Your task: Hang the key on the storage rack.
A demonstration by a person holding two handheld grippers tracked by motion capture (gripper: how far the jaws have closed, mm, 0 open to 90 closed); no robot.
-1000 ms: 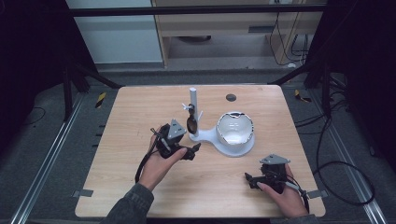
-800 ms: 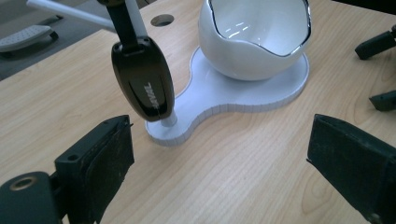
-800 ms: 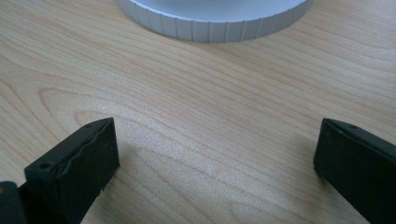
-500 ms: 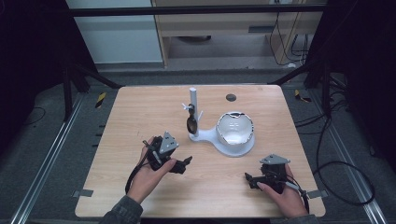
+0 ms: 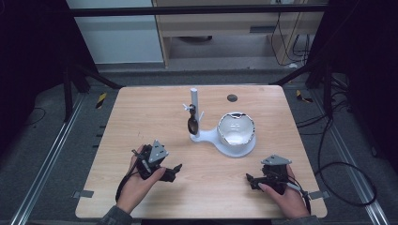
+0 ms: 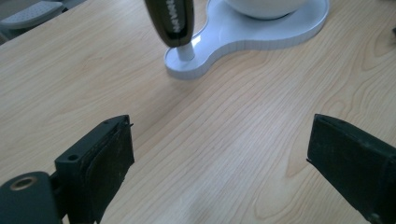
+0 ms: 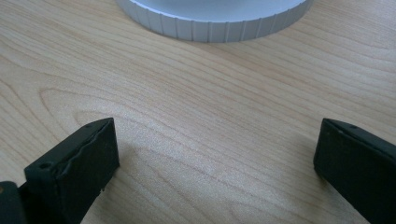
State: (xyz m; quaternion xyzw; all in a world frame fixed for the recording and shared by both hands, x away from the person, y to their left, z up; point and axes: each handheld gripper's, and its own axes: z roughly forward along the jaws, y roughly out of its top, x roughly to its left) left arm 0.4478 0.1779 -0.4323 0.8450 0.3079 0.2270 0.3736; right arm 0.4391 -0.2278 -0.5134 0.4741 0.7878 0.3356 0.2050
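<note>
Withdrawn from the white plastic stand [image 5: 220, 137], the left gripper [image 5: 174, 169] now sits near the front edge of the light wooden table [image 5: 141, 117], jaws spread, empty. Right gripper [image 5: 250, 178] unmoved, jaws likewise spread. A dark brown oval object [image 5: 192, 125] hangs on the stand's post beside the white bowl [image 5: 236, 130].

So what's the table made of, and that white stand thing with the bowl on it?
The table looks like wood, or a wood-look sheet: pale, with flowing grain lines and a dull sheen. The white stand looks like plastic: smooth, matte, one even colour, with fine ridges round its edge in the right gripper view. The bowl looks shiny inside, maybe glazed pottery or metal; I can't tell which.
</note>
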